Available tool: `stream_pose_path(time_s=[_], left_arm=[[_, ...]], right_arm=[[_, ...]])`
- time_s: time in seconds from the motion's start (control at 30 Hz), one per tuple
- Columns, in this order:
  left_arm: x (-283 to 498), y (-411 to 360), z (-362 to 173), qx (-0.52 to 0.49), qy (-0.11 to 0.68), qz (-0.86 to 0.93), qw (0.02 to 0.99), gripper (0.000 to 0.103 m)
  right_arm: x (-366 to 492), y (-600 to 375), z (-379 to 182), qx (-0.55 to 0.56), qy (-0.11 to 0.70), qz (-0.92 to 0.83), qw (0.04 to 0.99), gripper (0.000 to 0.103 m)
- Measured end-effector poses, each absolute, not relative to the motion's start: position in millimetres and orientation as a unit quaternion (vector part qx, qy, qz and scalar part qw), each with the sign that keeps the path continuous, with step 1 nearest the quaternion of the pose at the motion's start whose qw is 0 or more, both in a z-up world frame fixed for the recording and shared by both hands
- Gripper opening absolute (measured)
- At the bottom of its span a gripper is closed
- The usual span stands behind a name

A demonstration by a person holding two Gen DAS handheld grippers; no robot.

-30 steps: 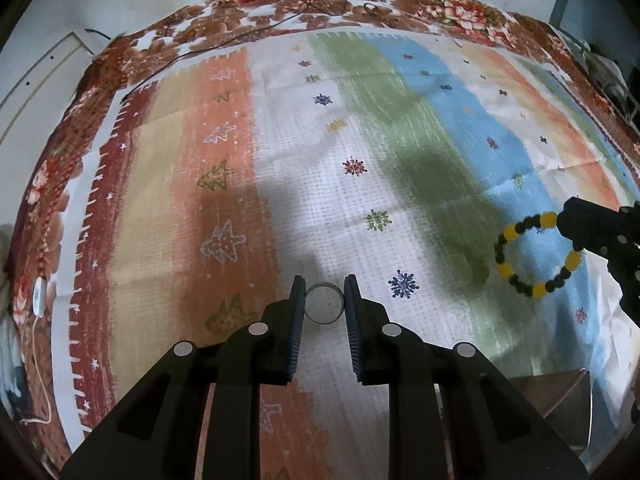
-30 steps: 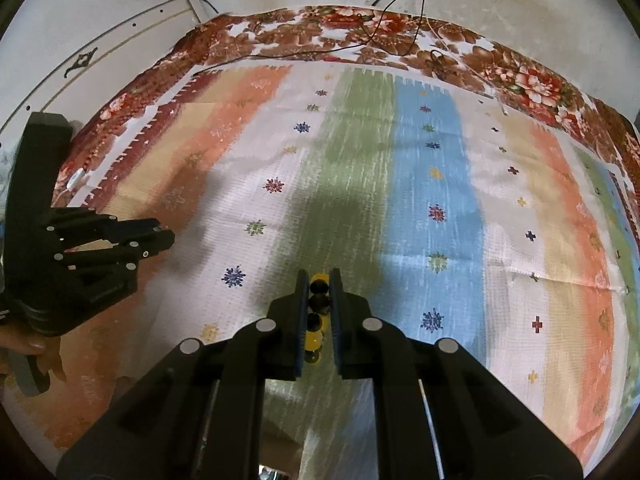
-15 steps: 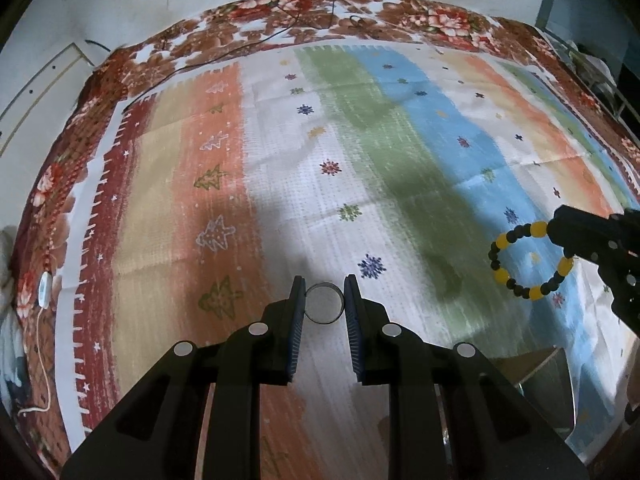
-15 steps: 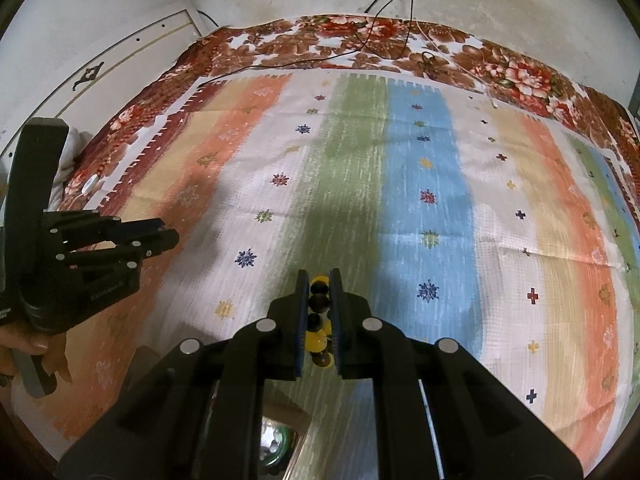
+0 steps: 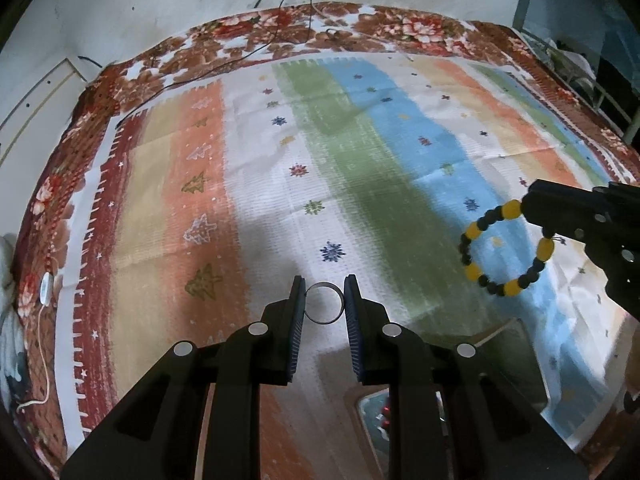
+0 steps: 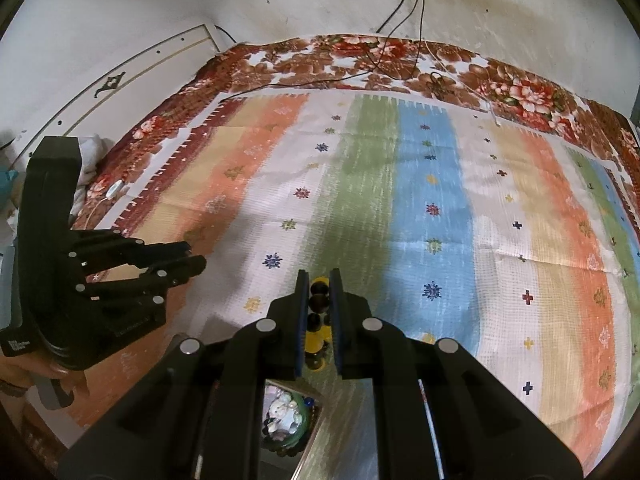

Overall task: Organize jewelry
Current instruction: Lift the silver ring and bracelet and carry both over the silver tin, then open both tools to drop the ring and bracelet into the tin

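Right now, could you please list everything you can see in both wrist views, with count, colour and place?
Ring: one, silvery metal, pinched between the left gripper's fingers, above the cloth.
Beaded bracelet: one, black and yellow beads, hanging from the right gripper.
Jewelry box: one, open, holding pale and green pieces, below the right gripper; partly hidden.
Striped cloth: one, orange, white, green and blue bands with small motifs, spread over the surface.
Floral blanket: one, red-brown with flowers, under the cloth, showing at its edges.
Cables: a few, dark and white, running from the wall onto the blanket.
Left gripper: one, black, shut on the ring.
Right gripper: one, black, shut on the bracelet.
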State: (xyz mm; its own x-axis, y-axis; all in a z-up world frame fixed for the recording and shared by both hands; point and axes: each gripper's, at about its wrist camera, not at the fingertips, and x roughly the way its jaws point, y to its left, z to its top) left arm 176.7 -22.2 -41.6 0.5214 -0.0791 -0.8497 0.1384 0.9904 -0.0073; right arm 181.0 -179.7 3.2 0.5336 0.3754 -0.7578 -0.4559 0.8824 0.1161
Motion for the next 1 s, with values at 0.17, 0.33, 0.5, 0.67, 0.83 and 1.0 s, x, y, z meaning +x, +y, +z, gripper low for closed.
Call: stream_pose_path(time_s=[0.17,0.33,0.5,0.67,0.83,1.0], left_arm=[[164,-28,-35,0.027,0.479,-0.074,0.875,0.019],[151,-35,-31,0.023,0.474,-0.086,0.876,0.019],[137,-42,-32,0.024,0.475,-0.096,0.874,0.019],[123,-46,-31,0.022,0.472,-0.104,0.875,0.019],[111,-50,-33,0.022,0.473,-0.108,0.874,0.019],[104,-53,-36,0.023,0.476,-0.109,0.873,0.019]], right_arm=[[170,-180,10,-0.045,0.414,0.246,0.875,0.011],[155,-179,17,-0.048,0.410,0.260,0.873,0.011],[139,-180,21,-0.049,0.405,0.270,0.872,0.011],[123,-181,28,-0.047,0.399,0.284,0.871,0.011],[112,-183,24,-0.042,0.405,0.293,0.865,0.011],[106,-183,14,-0.042,0.422,0.302,0.854,0.012]])
